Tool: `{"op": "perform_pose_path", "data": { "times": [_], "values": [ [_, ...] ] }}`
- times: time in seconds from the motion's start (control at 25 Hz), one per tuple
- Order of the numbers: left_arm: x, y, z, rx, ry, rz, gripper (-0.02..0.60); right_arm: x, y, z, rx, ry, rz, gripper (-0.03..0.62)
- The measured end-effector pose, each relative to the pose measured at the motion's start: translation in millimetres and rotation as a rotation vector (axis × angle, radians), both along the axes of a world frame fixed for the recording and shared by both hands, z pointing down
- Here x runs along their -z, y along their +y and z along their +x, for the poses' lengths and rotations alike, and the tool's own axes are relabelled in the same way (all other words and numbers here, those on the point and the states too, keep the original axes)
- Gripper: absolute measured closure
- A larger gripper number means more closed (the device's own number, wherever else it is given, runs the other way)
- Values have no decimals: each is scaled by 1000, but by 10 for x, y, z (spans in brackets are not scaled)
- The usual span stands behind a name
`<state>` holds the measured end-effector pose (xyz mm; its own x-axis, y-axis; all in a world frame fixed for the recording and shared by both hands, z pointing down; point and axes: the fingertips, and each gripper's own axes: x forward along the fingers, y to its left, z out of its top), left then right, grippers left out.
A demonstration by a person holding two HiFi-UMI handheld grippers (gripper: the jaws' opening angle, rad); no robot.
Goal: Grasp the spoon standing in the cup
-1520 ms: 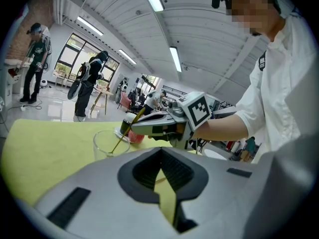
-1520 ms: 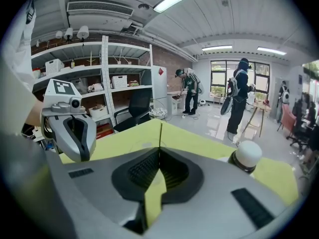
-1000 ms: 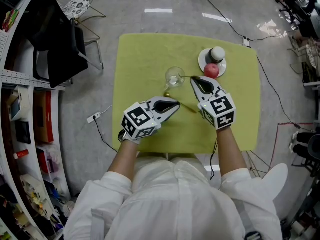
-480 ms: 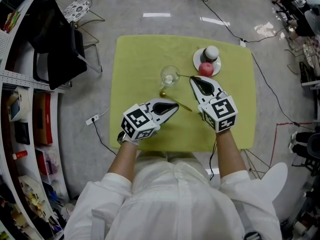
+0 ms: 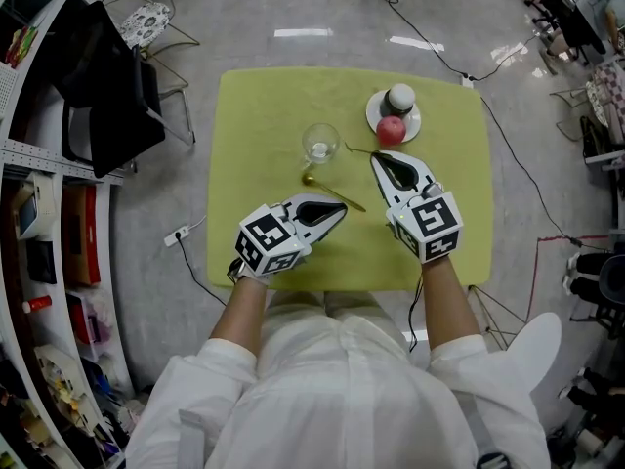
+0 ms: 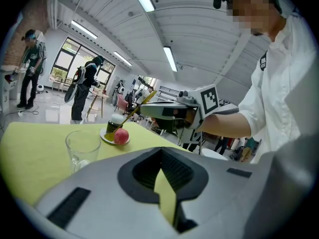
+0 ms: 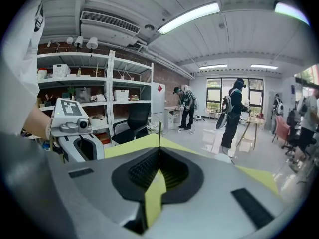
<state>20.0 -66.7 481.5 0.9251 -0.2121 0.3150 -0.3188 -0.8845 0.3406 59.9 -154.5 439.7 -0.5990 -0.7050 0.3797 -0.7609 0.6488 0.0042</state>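
An empty clear glass cup (image 5: 319, 143) (image 6: 82, 144) stands on the yellow-green table (image 5: 264, 106). My right gripper (image 5: 377, 157) (image 7: 159, 151) hovers right of the cup, shut on a thin gold spoon (image 5: 357, 149). The spoon's bowl end points toward the cup and stays clear of its rim. In the left gripper view the spoon (image 6: 130, 116) slants down to the left from the right gripper (image 6: 142, 108). In the right gripper view only a thin upright sliver of the spoon (image 7: 159, 133) shows at the jaw tips. My left gripper (image 5: 343, 206) (image 6: 160, 151) is shut on nothing, near the table's front.
A second gold spoon (image 5: 332, 192) lies flat on the table between the cup and my left gripper. A white plate (image 5: 374, 123) at the back right carries a red apple (image 5: 391, 131) and a round white lidded pot (image 5: 399, 98). A black chair (image 5: 107, 76) and shelves (image 5: 39, 213) stand at the left.
My right gripper has drawn away from the cup with the spoon; the spoon's far end was at the cup's rim and now hangs clear of it. The left gripper has stayed put.
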Motion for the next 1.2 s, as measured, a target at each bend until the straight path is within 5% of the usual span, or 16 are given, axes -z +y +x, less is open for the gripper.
{"op": "perform_pose_path", "data": {
  "times": [0.8,1.2],
  "values": [
    [-76,169,155,9,-16,-17,578,-612,290,266,-9,-65,-220,588],
    [-130,202,178,13,-21,-28,578,-785,390,275,65,314,-34,588]
  ]
}}
